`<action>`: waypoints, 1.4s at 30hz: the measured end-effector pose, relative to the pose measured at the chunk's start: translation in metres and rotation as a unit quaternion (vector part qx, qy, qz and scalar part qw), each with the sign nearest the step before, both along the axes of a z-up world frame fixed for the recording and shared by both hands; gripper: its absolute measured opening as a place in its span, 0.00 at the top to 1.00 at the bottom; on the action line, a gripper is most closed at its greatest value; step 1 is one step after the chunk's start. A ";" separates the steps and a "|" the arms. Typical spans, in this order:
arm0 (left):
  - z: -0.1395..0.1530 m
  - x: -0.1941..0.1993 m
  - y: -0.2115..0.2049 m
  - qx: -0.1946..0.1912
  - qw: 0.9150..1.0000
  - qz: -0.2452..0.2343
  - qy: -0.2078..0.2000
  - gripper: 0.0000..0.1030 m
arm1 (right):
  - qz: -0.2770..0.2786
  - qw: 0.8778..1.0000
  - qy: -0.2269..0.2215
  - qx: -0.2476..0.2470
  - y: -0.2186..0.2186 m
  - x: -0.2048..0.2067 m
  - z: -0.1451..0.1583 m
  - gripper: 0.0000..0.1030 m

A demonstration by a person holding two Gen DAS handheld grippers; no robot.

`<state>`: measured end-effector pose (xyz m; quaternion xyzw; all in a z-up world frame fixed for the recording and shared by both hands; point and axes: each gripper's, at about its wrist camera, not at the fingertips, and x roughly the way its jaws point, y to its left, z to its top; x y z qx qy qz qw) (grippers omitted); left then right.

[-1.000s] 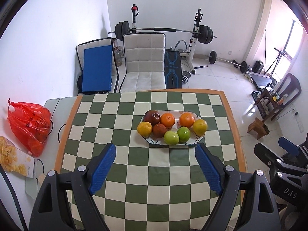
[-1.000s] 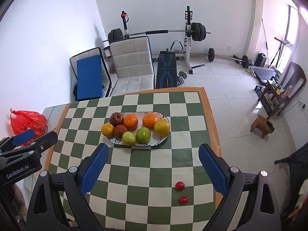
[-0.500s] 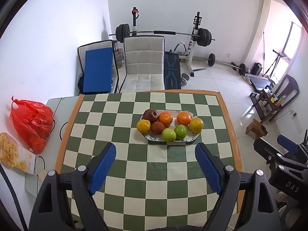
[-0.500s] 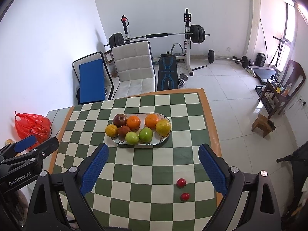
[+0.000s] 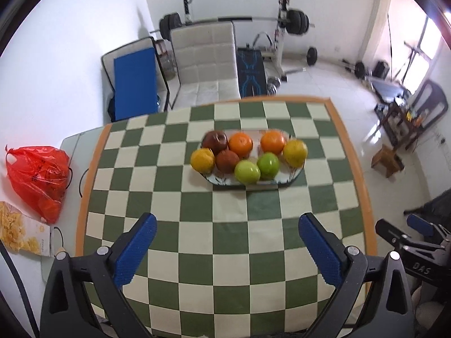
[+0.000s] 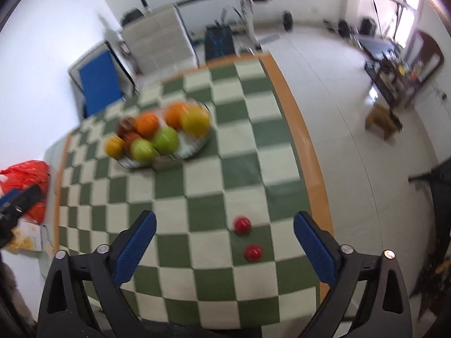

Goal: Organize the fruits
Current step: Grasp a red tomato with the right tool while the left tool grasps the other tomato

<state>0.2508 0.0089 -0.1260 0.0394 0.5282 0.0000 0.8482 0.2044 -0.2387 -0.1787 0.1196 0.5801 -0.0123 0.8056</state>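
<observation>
An oval plate on the green-checked table holds several fruits: two dark red apples, two oranges, two green apples and two yellow citrus. In the blurred right wrist view the same plate lies far left, and two small red fruits lie on the table between the fingers. My left gripper hangs open above the near half of the table, empty. My right gripper is open and empty too, above the small red fruits.
A red plastic bag and a snack box sit on a side surface left of the table. Behind the table stand a white chair, a blue-padded chair and a barbell rack. The table's orange edge runs on the right.
Both grippers have pulled back and risen from the plate. The right view has swung right and tilted, so the plate shifted left and the two small red fruits now sit between its fingers.
</observation>
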 end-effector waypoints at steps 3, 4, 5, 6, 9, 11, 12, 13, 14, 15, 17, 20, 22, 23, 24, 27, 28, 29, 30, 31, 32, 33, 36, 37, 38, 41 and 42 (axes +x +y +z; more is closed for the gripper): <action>-0.039 0.013 -0.020 0.011 0.999 -0.016 0.045 0.00 | -0.017 0.997 0.064 0.024 -0.018 -0.005 -0.065 0.33; -0.053 0.016 -0.029 0.016 0.998 -0.024 0.061 0.00 | -0.022 0.996 0.077 0.034 -0.022 -0.009 -0.080 0.37; -0.065 0.020 -0.037 0.023 0.996 -0.032 0.075 0.00 | -0.030 0.994 0.094 0.039 -0.026 -0.012 -0.100 0.38; -0.078 0.022 -0.045 0.032 0.995 -0.041 0.087 0.00 | -0.035 0.993 0.108 0.045 -0.029 -0.015 -0.118 0.39; -0.116 0.028 -0.074 0.062 0.988 -0.075 0.118 0.00 | -0.047 0.988 0.131 0.062 -0.032 -0.022 -0.155 0.47; -0.135 0.032 -0.087 0.068 0.983 -0.092 0.140 0.00 | -0.049 0.985 0.145 0.077 -0.032 -0.024 -0.174 0.51; -0.144 0.034 -0.093 0.070 0.981 -0.099 0.152 0.00 | -0.047 0.985 0.148 0.079 -0.032 -0.024 -0.180 0.55; -0.153 0.036 -0.100 0.070 0.978 -0.106 0.163 0.00 | -0.047 0.984 0.152 0.079 -0.031 -0.024 -0.189 0.62; -0.161 0.038 -0.105 0.070 0.976 -0.112 0.172 0.00 | -0.045 0.984 0.154 0.078 -0.030 -0.024 -0.196 0.65; -0.167 0.039 -0.110 0.070 0.975 -0.116 0.177 0.00 | -0.045 0.983 0.159 0.079 -0.029 -0.025 -0.200 0.68; -0.177 0.043 -0.121 0.065 0.972 -0.126 0.188 0.00 | -0.041 0.987 0.135 0.073 -0.029 -0.025 -0.192 0.68; -0.189 0.048 -0.135 0.046 0.968 -0.136 0.208 0.00 | -0.057 0.989 0.119 0.074 -0.041 -0.031 -0.181 0.68; -0.196 0.050 -0.146 0.036 0.963 -0.146 0.225 0.00 | -0.071 0.988 0.114 0.074 -0.052 -0.035 -0.175 0.68; -0.200 0.050 -0.152 0.029 0.960 -0.152 0.232 0.01 | -0.080 0.988 0.113 0.074 -0.061 -0.038 -0.171 0.68; -0.204 0.050 -0.158 0.021 0.958 -0.159 0.238 0.01 | -0.086 0.987 0.113 0.072 -0.067 -0.040 -0.169 0.68; -0.213 0.048 -0.180 0.007 0.950 -0.184 0.253 0.04 | -0.105 0.986 0.116 0.065 -0.088 -0.048 -0.165 0.68; -0.217 0.046 -0.188 0.006 0.947 -0.195 0.257 0.07 | -0.112 0.985 0.117 0.065 -0.094 -0.050 -0.164 0.68; -0.220 0.044 -0.194 0.005 0.944 -0.203 0.261 0.14 | -0.119 0.984 0.118 0.062 -0.101 -0.053 -0.164 0.68; -0.223 0.042 -0.201 0.002 0.940 -0.214 0.267 0.22 | -0.122 0.983 0.120 0.060 -0.109 -0.052 -0.164 0.68; -0.227 0.040 -0.208 0.001 0.935 -0.225 0.272 0.26 | -0.128 0.983 0.121 0.058 -0.114 -0.055 -0.163 0.68; -0.230 0.037 -0.213 0.004 0.932 -0.234 0.276 0.32 | -0.131 0.982 0.121 0.057 -0.117 -0.056 -0.164 0.68; -0.233 0.036 -0.217 0.004 0.929 -0.242 0.280 0.40 | -0.133 0.982 0.122 0.056 -0.120 -0.056 -0.163 0.68; -0.243 0.032 -0.225 0.008 0.922 -0.255 0.292 0.62 | -0.135 0.982 0.122 0.054 -0.121 -0.055 -0.161 0.68; -0.247 0.030 -0.226 0.008 0.920 -0.256 0.296 0.68 | -0.134 0.982 0.121 0.053 -0.120 -0.054 -0.160 0.68; -0.248 0.030 -0.226 0.006 0.920 -0.256 0.298 0.71 | -0.134 0.982 0.121 0.054 -0.119 -0.052 -0.159 0.68; -0.242 0.031 -0.220 -0.011 0.925 -0.243 0.291 0.72 | -0.130 0.983 0.114 0.054 -0.113 -0.043 -0.150 0.68; -0.237 0.033 -0.213 -0.022 0.928 -0.235 0.289 0.72 | -0.129 0.984 0.111 0.055 -0.112 -0.040 -0.147 0.68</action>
